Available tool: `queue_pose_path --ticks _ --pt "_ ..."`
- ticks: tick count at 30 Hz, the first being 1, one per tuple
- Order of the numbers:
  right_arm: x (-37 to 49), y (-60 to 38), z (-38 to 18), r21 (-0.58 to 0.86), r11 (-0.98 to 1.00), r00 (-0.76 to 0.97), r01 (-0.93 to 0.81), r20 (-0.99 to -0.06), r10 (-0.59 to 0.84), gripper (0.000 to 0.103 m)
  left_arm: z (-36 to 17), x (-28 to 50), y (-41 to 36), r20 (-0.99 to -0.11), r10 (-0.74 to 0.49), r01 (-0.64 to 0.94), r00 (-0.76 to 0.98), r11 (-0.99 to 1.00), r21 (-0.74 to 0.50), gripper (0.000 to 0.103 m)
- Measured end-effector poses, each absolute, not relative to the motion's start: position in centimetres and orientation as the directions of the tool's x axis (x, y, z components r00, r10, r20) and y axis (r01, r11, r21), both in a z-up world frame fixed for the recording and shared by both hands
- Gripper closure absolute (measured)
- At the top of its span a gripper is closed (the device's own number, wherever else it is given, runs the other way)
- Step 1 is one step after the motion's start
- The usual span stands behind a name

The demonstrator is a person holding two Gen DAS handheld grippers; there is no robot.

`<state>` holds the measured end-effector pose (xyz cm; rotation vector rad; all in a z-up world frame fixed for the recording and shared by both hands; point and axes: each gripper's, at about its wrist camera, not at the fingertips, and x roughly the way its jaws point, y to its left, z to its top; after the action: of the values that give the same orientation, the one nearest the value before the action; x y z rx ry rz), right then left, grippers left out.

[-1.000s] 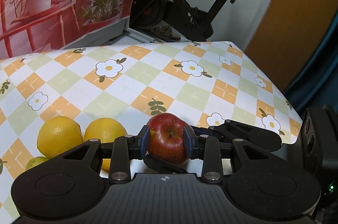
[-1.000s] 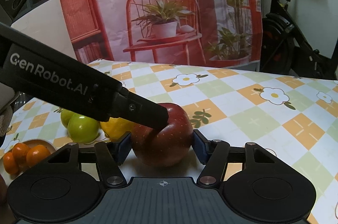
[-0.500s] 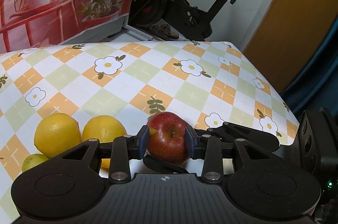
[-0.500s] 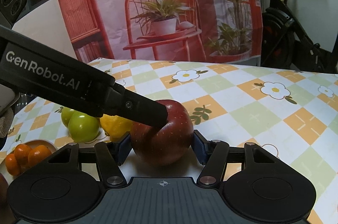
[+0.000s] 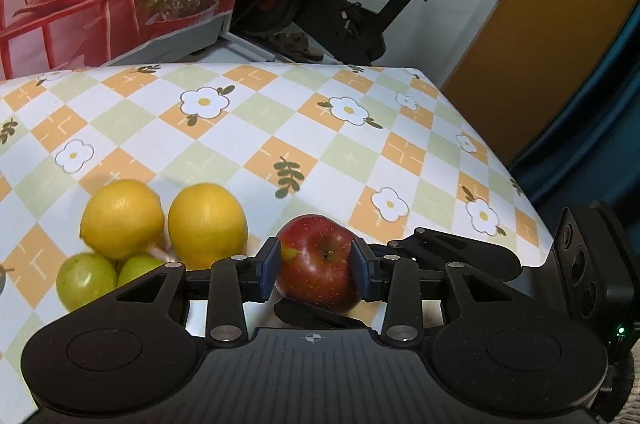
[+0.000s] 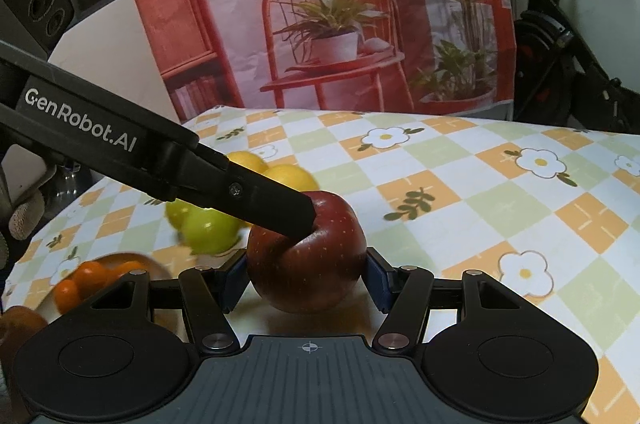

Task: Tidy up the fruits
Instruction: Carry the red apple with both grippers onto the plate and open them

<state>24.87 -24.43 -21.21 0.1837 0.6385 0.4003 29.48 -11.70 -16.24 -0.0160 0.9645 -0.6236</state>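
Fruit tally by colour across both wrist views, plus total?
red apple: 1
yellow citrus: 2
green fruits: 2
small orange fruits: 3, blurred, so an approximate count
Total: 8

Two black handheld grippers meet from different sides, both angled downward. The left gripper (image 5: 318, 266) has its blue pads pressed against the sides of a red apple (image 5: 318, 262). The right gripper (image 6: 306, 274) has its jaws wider, its blue pads close on the same apple's flanks. The left gripper's finger crosses the right wrist view diagonally, its tip on top of the apple.
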Motion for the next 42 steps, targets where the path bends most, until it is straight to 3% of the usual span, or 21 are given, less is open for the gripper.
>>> queue_pose_path --ticks 21,42 --pt "18.5 -19.2 -15.9 0.254 0.887 0.725 -0.386 -0.511 0.462 0.047 -12.2 22.5 -6.9 -0.717 -0.532 0.507 0.452 0.814 -0.284 0.061" --pt "18.4 -10.9 -16.4 0.267 0.832 0.593 -0.486 -0.599 0.538 0.047 -13.9 20.0 -0.2 -0.727 -0.484 0.418 0.487 0.86 -0.293 0.061"
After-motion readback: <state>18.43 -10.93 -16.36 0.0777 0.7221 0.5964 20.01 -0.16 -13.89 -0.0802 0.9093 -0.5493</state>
